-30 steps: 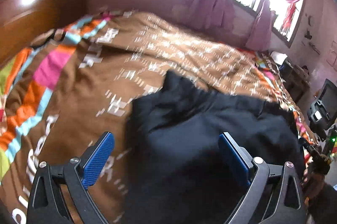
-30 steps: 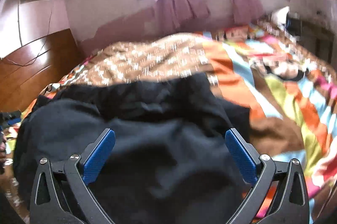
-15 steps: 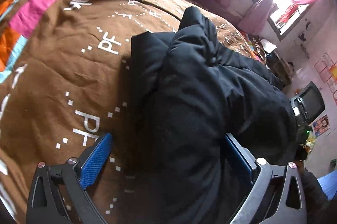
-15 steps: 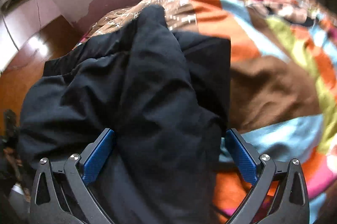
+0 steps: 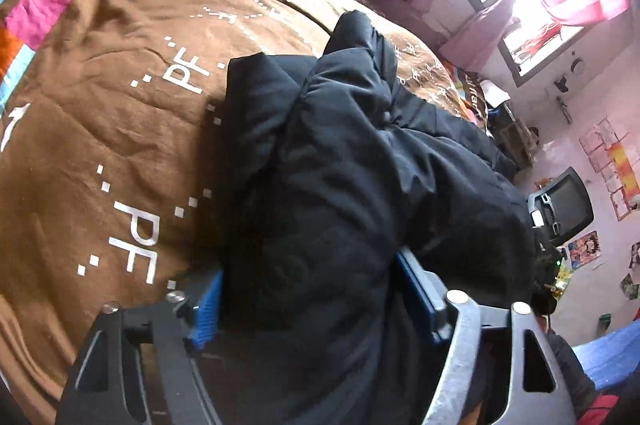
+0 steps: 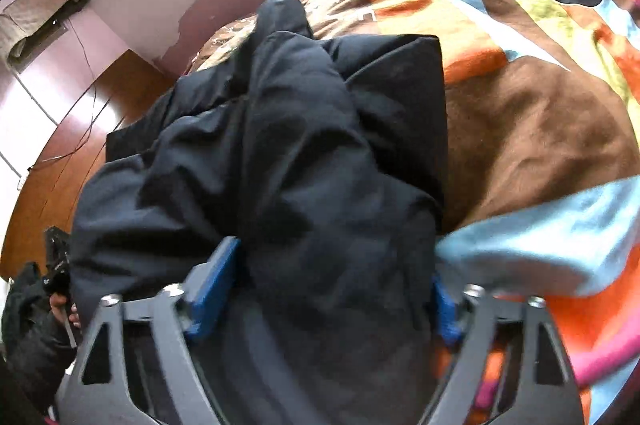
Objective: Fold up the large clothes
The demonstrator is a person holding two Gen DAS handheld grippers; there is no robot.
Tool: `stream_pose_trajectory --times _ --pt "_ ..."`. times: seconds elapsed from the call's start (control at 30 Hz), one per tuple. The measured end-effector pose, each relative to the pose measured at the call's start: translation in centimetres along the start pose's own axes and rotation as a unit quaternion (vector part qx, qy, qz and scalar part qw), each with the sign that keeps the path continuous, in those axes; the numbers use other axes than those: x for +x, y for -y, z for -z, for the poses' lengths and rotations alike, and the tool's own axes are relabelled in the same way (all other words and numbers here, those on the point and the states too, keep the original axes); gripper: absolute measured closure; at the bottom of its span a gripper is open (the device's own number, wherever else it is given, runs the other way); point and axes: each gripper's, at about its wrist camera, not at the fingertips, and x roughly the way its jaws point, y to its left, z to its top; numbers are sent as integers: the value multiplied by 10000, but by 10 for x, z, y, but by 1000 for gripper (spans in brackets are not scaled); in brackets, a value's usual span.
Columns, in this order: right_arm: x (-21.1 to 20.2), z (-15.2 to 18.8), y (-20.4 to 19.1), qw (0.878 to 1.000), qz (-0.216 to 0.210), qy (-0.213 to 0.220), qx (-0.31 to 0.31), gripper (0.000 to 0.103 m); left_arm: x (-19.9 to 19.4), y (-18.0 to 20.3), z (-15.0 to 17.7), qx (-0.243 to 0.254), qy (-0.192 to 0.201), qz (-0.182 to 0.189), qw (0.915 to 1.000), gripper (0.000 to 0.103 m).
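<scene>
Now that both tools have dropped onto the black jacket (image 5: 340,185), my left gripper (image 5: 312,301) and right gripper (image 6: 324,289) are closing on its padded bulk; lifting the fold comes next.

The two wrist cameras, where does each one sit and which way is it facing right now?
Left wrist: on the left gripper, looking down along its fingers at the black jacket on the brown bedspread, window beyond; jaws closing around jacket fabric.
Right wrist: on the right gripper, looking down at the same jacket, colourful blanket alongside; jaws closing around fabric; a gloved hand at the lower left edge.
Shared: the jacket and the bed.
</scene>
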Motion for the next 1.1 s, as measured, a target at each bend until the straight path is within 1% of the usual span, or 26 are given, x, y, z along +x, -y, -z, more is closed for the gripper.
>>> stream_pose_trajectory --times 0.03,0.07,0.13,0.17,0.2,0.23,0.33,0.37,0.4,0.47,0.53,0.6,0.67,0.8,0.83,0.9,0.97,1.03,1.1 --pt "-2 0 -6 9999 88 -27 -76 44 -1 2 1 14 -2 -25 10000 40" --pt "-4 -1 -11 9998 163 -50 -137 50 -2 4 2 14 -5 -53 10000 43" --pt "-10 -1 -18 9991 306 -123 -269 57 -5 12 2 51 -17 -129 9999 56" --pt "-12 -2 -19 9989 333 -163 -279 61 -8 16 3 119 -29 -188 9997 59" --pt "-15 -2 -21 9989 327 -218 -256 64 -11 23 3 235 -50 -258 9994 66" --pt "-19 -3 -25 9988 339 -245 -245 69 -15 30 3 370 -61 -327 9988 72" --pt "-35 1 -41 9966 505 -277 -591 80 -28 43 5 549 -43 -454 9975 81" --pt "-42 3 -47 9957 529 -267 -706 84 -33 48 7 600 -7 -510 9969 83" --pt "-48 3 -53 9960 459 -257 -726 85 -39 53 8 642 37 -565 9963 85" --pt "-67 -3 -65 9977 166 -139 -636 88 -51 60 10 678 130 -664 9954 86" --pt "-84 -14 -83 9973 25 10 -731 90 -62 69 6 710 200 -740 9945 86" --pt "-96 -29 -102 9962 -96 146 -849 91 -75 77 -2 771 332 -800 9933 87" --pt "-102 -42 -119 9947 -226 271 -969 91 -92 84 -17 835 563 -829 9915 88" --pt "-107 -71 -166 9864 -440 635 -1450 91 -131 90 -44 932 1046 -979 9853 88" --pt "-108 -75 -178 9844 -476 735 -1523 91 -141 90 -53 955 1210 -1060 9823 88" --pt "-102 -89 -196 9797 -550 953 -1673 91 -152 88 -67 936 1439 -1186 9780 88" --pt "-88 -102 -206 9775 -547 1067 -1737 91 -158 83 -80 811 1655 -1199 9755 88" --pt "-67 -114 -211 9777 -475 1052 -1754 91 -156 75 -91 716 1815 -1256 9727 88" --pt "-42 -120 -212 9796 -322 947 -1742 91 -144 64 -96 544 1794 -1390 9724 88"
